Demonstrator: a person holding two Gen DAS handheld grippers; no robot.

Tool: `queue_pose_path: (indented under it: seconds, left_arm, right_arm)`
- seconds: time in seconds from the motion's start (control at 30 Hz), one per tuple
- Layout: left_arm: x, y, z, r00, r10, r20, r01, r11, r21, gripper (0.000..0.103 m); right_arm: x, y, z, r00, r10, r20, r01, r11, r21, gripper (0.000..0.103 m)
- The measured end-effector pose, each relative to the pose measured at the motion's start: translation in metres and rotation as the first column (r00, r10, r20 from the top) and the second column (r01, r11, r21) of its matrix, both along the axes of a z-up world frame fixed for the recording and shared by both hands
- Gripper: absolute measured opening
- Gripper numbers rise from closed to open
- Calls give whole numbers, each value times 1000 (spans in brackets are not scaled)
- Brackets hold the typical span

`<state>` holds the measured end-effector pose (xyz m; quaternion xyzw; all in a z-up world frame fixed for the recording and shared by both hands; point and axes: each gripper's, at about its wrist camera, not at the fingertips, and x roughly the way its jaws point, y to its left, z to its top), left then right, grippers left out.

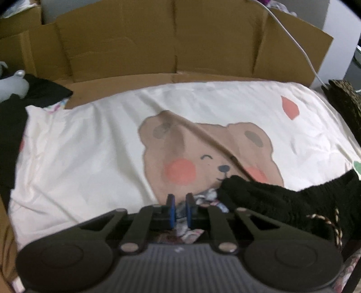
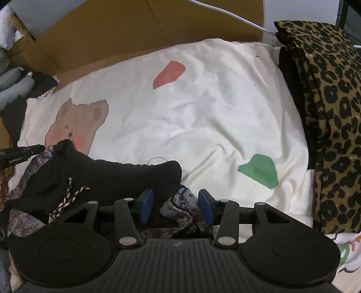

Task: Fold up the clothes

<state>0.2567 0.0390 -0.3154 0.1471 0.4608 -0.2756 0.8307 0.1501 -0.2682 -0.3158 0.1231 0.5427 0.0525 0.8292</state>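
A garment with a black knit top part [image 2: 106, 175] and a grey-purple patterned fabric part [image 2: 182, 202] lies at the near edge of a cream bed sheet with a bear print [image 1: 203, 153]. My left gripper [image 1: 180, 210] is shut on the patterned fabric [image 1: 203, 196]; the black knit [image 1: 259, 198] lies just right of it. My right gripper [image 2: 176, 204] is open, its blue pads on either side of a bunched fold of the patterned fabric. The left gripper's tip [image 2: 33, 149] shows at the left of the right wrist view, at the garment's far end.
A folded leopard-print cloth [image 2: 327, 117] lies along the sheet's right edge. Brown cardboard [image 1: 171, 42] stands behind the bed, with a white cable [image 2: 225, 13] over it. Dark clothes [image 1: 13, 117] and grey items [image 2: 13, 88] lie at the left.
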Motion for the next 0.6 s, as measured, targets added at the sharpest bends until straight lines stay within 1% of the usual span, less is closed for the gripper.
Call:
queue_pose_path:
  seconds: [0.13,0.23,0.37,0.6]
  left_arm:
    - [-6,-5,-9,999,-31,-39,31,999,17,10]
    - [-11,-4,-18,997,-22,-75,25,999,31,9]
    - [-15,0,-22,995,-5,-101,7,1000,17,8]
    - [-18,4,-19,985,-31,-167,30,1000,-8,8]
  right_arm:
    - [-1,-1,-4,1000,-2,-5,2,1000,-10,51]
    - [-2,-3,-10,1000,0,-20,0,1000,-20,52]
    - [-4,-5,-15,999,4,-36,-5,1000,-21,53]
    - [-3,-6,-16,999,14,-39,-15,1000,-20,53]
